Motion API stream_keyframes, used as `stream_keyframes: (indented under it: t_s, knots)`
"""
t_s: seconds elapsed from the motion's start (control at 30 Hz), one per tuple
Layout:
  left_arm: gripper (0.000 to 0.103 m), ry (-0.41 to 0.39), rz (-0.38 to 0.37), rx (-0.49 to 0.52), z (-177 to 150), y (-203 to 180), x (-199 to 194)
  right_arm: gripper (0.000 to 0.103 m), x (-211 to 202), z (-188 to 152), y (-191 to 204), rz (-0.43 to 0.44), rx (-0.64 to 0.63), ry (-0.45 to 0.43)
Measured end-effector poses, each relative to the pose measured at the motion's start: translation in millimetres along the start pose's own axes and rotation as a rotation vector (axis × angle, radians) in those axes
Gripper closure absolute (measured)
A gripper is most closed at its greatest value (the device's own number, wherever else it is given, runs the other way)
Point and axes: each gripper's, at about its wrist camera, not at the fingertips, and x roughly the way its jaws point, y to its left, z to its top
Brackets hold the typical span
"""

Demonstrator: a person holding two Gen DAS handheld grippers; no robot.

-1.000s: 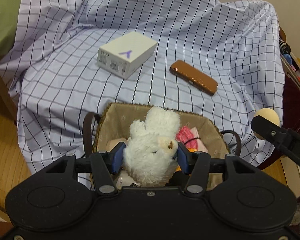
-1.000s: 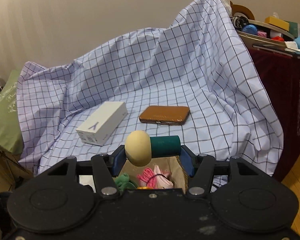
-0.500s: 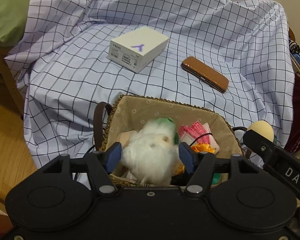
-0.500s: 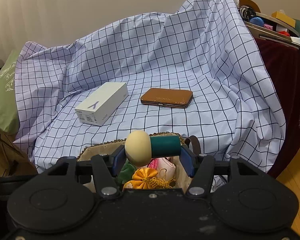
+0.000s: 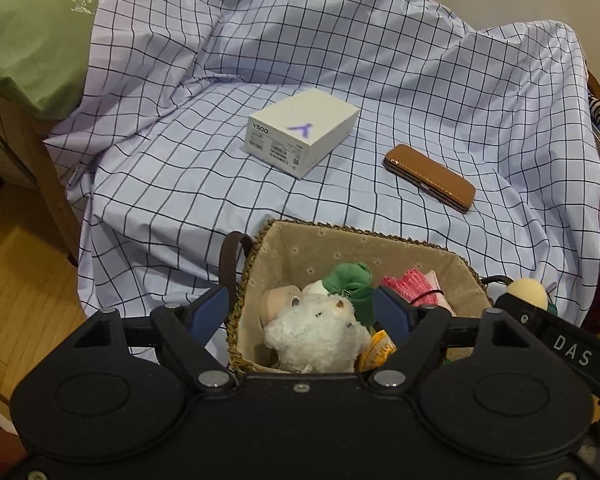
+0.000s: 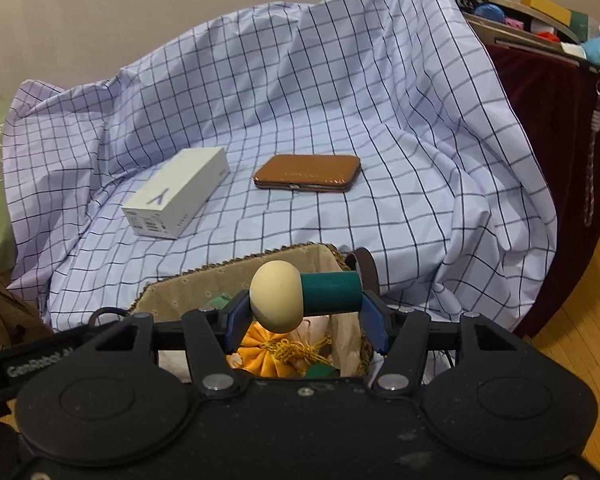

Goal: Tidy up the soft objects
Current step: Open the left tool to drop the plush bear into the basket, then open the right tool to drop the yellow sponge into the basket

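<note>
white plush toy (image 5: 318, 334) in basket (image 5: 324, 246)

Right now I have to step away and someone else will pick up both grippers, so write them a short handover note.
Left gripper: jaws have just been opening; the white plush toy lies between them, pads clear of it, already down in the lined basket.
Right gripper: shut on the mushroom toy, cream cap and teal stem, held over the basket.
In the basket: green plush, pink knit piece, orange pouch.
Done: white plush dropped.
Left: lower and release the mushroom toy. The white box and brown case sit on the checked cloth.
</note>
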Motion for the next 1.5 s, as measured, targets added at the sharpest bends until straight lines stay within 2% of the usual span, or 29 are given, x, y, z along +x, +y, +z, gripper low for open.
stream_keyframes:
  t_s: [0.43, 1.0, 1.43, 1.5]
  knots:
    - [0.026, -0.005, 0.018, 0.025, -3.1, -0.9, -1.9, 0.044, 2.7, -4.0, 9.2, 0.025, -0.06, 0.036]
    - [0.024, -0.003, 0.032, 0.044, -3.4, -1.2, -1.0, 0.043, 2.3, -4.2, 6.7, 0.039, -0.074, 0.036]
    - [0.024, -0.003, 0.038, 0.053, -3.3, -1.1, -1.8, 0.03, -2.1, 1.5, 7.8, 0.037, -0.096, 0.006]
    - [0.019, -0.004, 0.041, 0.061, -2.5, -1.7, -2.4, 0.028, -4.1, 3.8, 8.5, 0.024, -0.121, -0.01]
